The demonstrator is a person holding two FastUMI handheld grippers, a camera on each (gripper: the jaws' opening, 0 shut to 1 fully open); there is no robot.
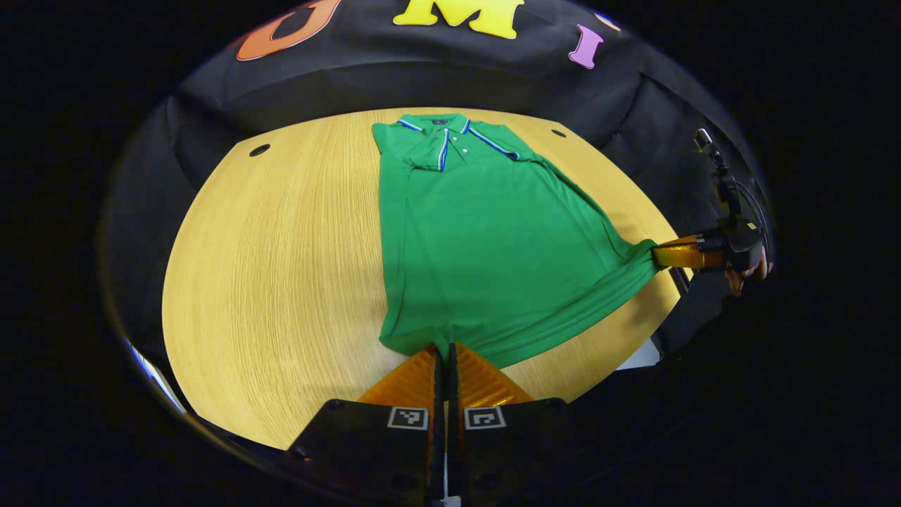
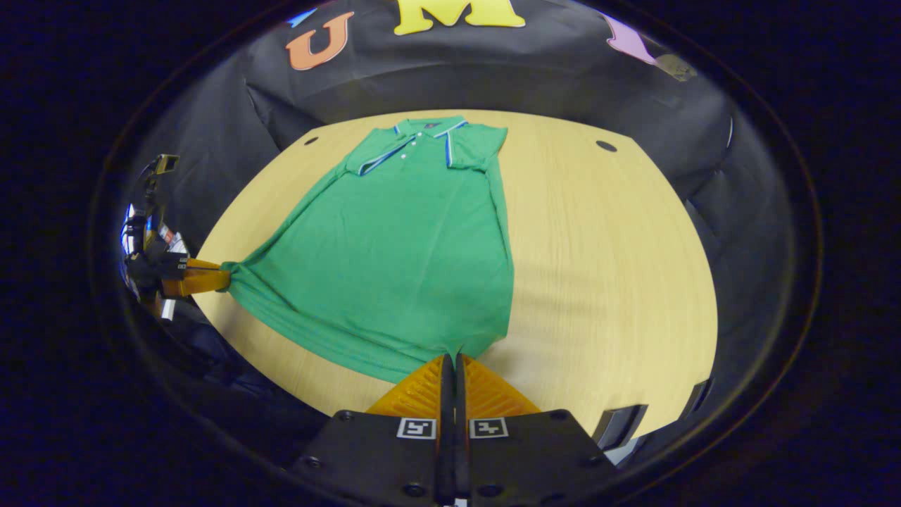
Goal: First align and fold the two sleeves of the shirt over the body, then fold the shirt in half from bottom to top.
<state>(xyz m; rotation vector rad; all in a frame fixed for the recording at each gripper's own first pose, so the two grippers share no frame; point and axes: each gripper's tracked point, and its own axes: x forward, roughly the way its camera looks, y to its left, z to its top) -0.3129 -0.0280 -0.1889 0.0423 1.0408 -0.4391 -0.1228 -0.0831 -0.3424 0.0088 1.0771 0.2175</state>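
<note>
A green polo shirt with blue-and-white trim lies on the wooden table, collar at the far side, both sleeves folded over the body. My left gripper is shut on the hem's left corner at the near edge. The right gripper shows farther off at the right of the left gripper view, pinching the other hem corner. In the right gripper view, my right gripper is shut on its corner of the shirt, and the left gripper holds the far corner. The hem is stretched between them.
The table has small round holes near its far corners. Black cloth walls surround it. A hand holds the right gripper past the table's right edge.
</note>
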